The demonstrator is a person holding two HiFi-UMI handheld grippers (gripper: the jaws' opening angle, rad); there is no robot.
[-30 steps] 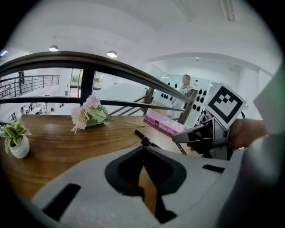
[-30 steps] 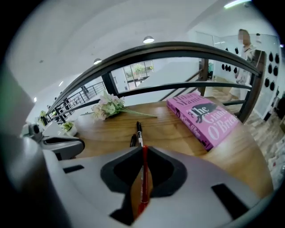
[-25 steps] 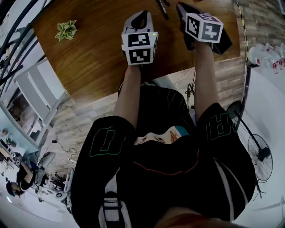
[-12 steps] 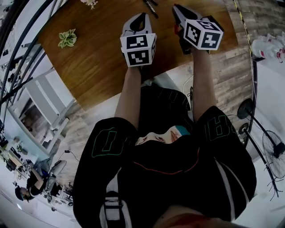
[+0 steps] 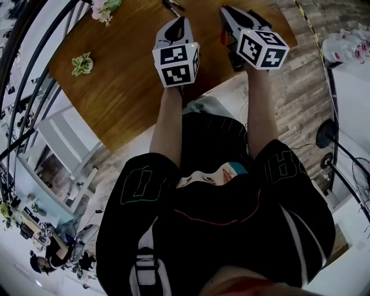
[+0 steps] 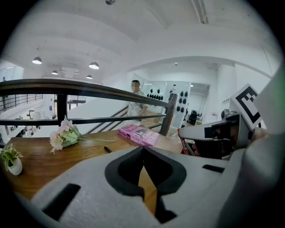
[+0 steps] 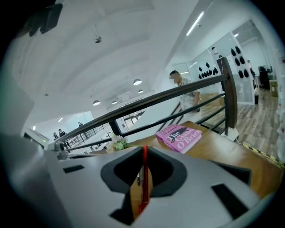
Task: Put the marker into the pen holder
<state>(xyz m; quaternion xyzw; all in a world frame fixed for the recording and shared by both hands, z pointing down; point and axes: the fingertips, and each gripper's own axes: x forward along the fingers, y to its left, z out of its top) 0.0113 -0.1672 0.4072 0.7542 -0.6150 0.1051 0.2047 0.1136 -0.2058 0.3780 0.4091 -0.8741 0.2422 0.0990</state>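
Note:
My right gripper (image 7: 143, 151) is shut on a red marker (image 7: 143, 182), which stands upright between its jaws. In the head view that gripper (image 5: 226, 11) hovers over the wooden table's (image 5: 127, 87) near edge, and the red marker (image 5: 222, 38) shows beside it. My left gripper (image 5: 178, 22) is next to it on the left. In its own view the left gripper (image 6: 143, 150) is shut with nothing between its jaws. A loose black marker (image 6: 107, 149) lies on the table ahead. No pen holder shows in any view.
A pink book (image 6: 138, 134) lies at the far side of the table, by a dark railing (image 6: 89, 89). A bunch of flowers (image 6: 64, 136) lies at the far left, with a small potted plant (image 5: 82, 62) nearer. A person (image 6: 136, 102) stands beyond the railing.
The head view has swung, so the table slid down and left and the flowers came into sight. Both grippers stay side by side over the table. The right one still holds the red marker.

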